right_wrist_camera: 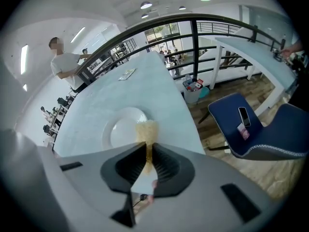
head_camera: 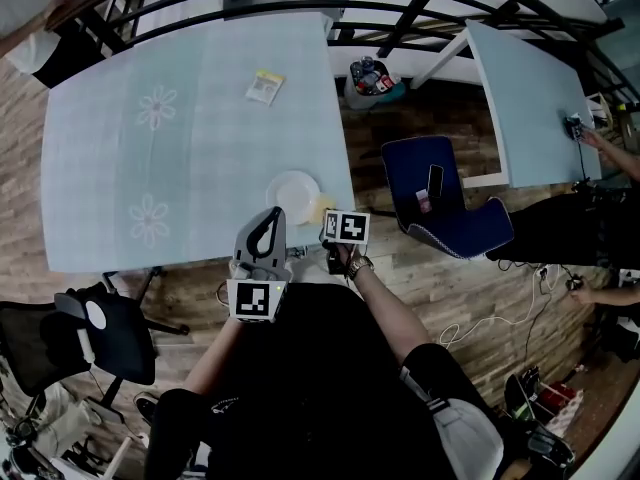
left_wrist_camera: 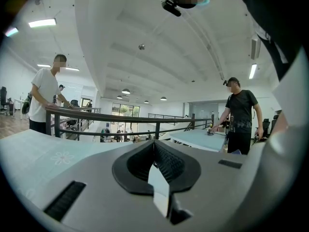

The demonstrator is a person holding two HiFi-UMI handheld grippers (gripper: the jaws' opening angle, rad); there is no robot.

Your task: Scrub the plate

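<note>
1. Clamps a yellow sponge [right_wrist_camera: 146,129] in the right tool [right_wrist_camera: 147,146], over the rim of the plate [head_camera: 293,194].
2. Finds that plate by the near right corner of the counter [head_camera: 200,118].
3. Holds the left tool [left_wrist_camera: 154,146] clenched, empty.

My left gripper [left_wrist_camera: 153,151] sits near my body, aimed level outward, jaws pressed together with nothing between. My right gripper [right_wrist_camera: 147,153] tilts downward, jaws clamped on a yellow sponge [right_wrist_camera: 146,128]. Both elbows bent.
</note>
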